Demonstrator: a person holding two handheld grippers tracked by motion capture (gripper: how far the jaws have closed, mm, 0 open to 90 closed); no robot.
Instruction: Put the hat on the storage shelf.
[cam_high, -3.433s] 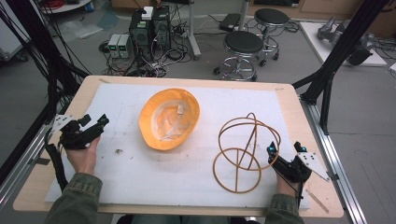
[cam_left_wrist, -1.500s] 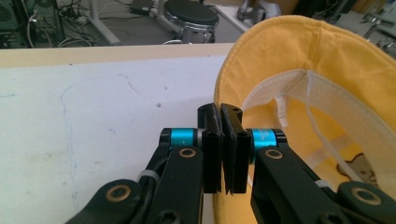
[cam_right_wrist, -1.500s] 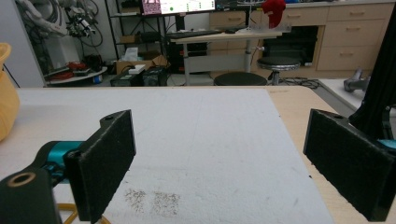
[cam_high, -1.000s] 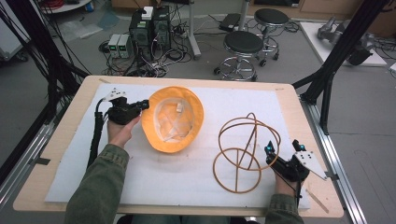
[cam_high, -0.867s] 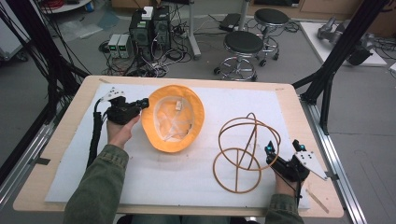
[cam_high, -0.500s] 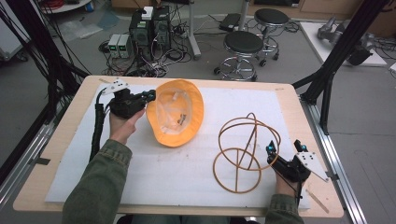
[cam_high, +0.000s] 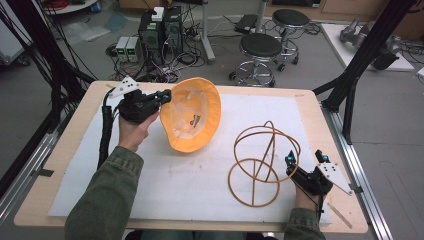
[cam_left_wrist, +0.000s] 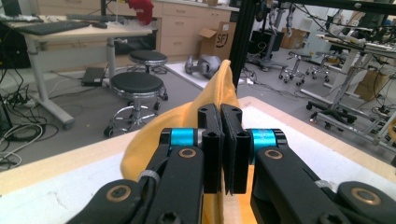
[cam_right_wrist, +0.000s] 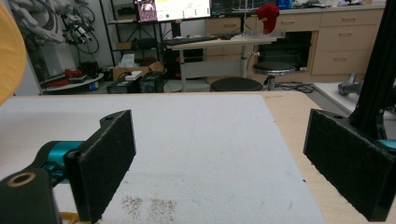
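White matting covers the counter (cam_high: 200, 190); left tool (cam_high: 162, 96) has clamped the yellow hat's (cam_high: 200, 117) brim and tipped it up since a second ago. Right tool (cam_high: 305, 157) rests gaping, empty.

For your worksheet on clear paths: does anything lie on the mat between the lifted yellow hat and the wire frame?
Nothing visible does. Between the yellow hat, pinched by the left gripper, and the wire frame lies bare white mat.

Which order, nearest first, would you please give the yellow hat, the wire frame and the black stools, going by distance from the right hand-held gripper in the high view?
Measured from the right hand-held gripper:
1. Wire frame: just to its left, on the white mat.
2. Yellow hat: across the mat, lifted by the left hand-held gripper.
3. Black stools: on the floor beyond the table's far edge.
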